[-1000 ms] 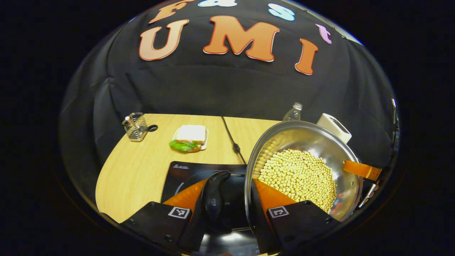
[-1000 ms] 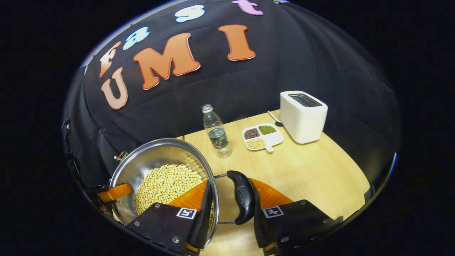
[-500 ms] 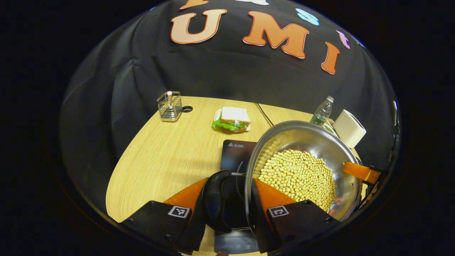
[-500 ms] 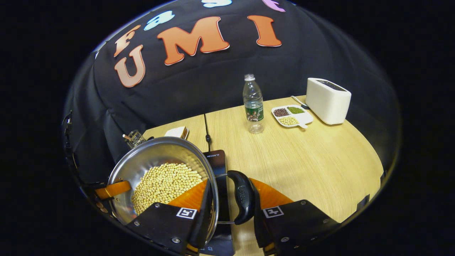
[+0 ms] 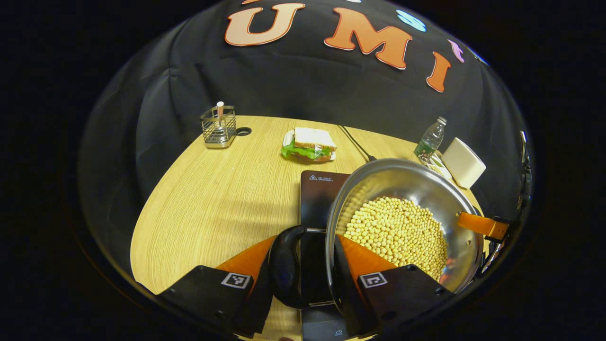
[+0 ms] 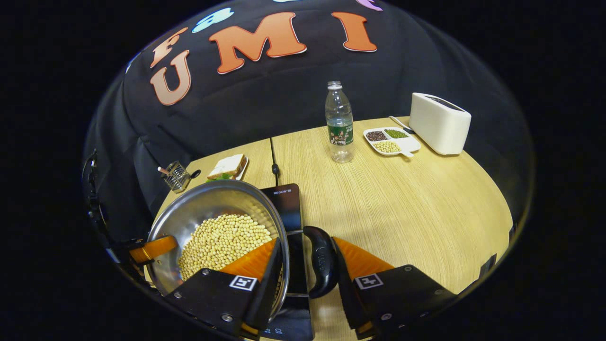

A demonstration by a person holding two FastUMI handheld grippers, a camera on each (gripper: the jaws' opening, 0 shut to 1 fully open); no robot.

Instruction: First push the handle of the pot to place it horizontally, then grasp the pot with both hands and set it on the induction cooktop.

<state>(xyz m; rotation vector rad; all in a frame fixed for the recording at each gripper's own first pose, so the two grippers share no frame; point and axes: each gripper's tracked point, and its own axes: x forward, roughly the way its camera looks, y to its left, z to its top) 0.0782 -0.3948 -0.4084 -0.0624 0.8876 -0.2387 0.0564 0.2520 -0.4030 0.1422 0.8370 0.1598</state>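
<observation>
A steel pot point(image 5: 402, 182) full of pale beans point(image 5: 397, 232) hangs over the black induction cooktop point(image 5: 318, 194). My left gripper point(image 5: 305, 241) is shut on the pot's black left handle point(image 5: 285, 265), one orange finger outside the handle and the other inside the rim. My right gripper point(image 6: 304, 241) is shut the same way on the black right handle point(image 6: 323, 260). The pot point(image 6: 208, 203) covers much of the cooktop point(image 6: 287, 203). Whether the pot's bottom touches the cooktop is hidden. Each view shows the other gripper's orange finger point(image 5: 480, 225) at the pot's far rim.
On the wooden table point(image 6: 402, 199) stand a water bottle point(image 6: 339, 123), a white toaster point(image 6: 439, 123) and a divided dish of beans point(image 6: 390, 141). A sandwich on a plate point(image 5: 308, 143), a wire basket point(image 5: 218, 127) and the cooktop's cable point(image 5: 352, 142) lie farther back.
Both grippers have carried the pot leftward and forward; the cooktop now lies under the pot and its right handle. Both grips are unchanged.
</observation>
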